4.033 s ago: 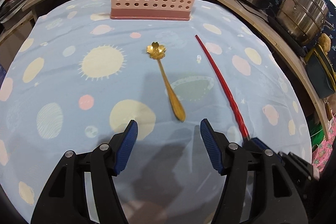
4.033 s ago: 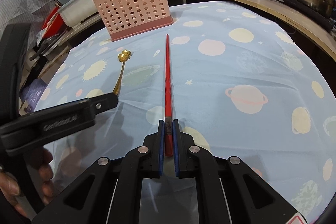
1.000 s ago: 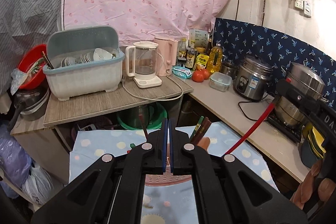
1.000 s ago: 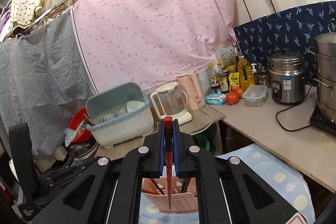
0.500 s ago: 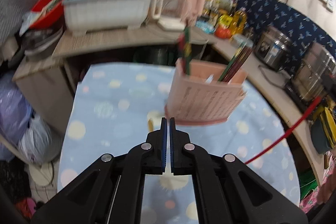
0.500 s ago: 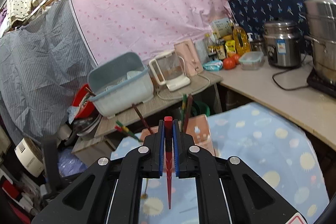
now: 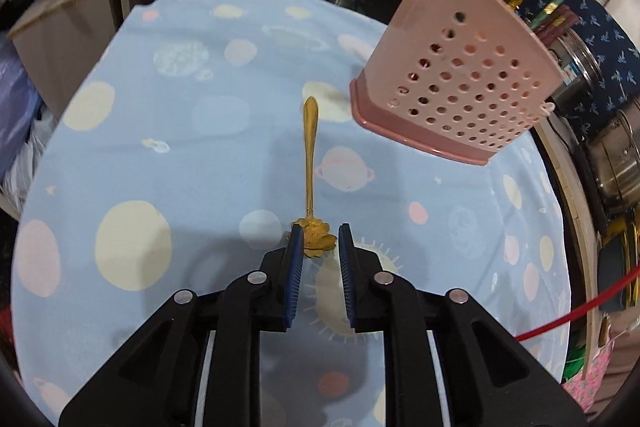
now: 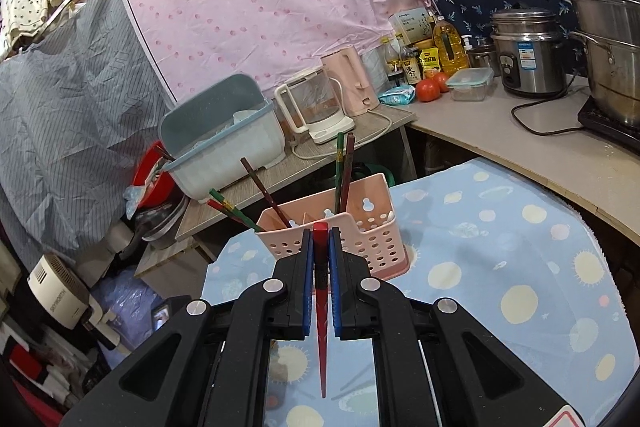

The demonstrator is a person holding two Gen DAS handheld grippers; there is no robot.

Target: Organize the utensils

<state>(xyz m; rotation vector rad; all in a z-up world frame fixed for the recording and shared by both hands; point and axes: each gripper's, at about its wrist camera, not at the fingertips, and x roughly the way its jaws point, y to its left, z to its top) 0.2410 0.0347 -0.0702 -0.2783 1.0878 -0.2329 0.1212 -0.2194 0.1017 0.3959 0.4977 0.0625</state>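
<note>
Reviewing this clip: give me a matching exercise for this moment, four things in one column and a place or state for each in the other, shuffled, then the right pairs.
Things:
1. gold spoon
2. red chopstick
3. pink utensil basket
4. left gripper

States:
A. stands on the blue tablecloth with chopsticks sticking out
B. jaws apart, either side of a flower-shaped bowl
C. lies flat, handle pointing away from the camera
D. clamped in the right gripper, tip pointing down

Pairs: 1-C, 2-D, 3-A, 4-B
</note>
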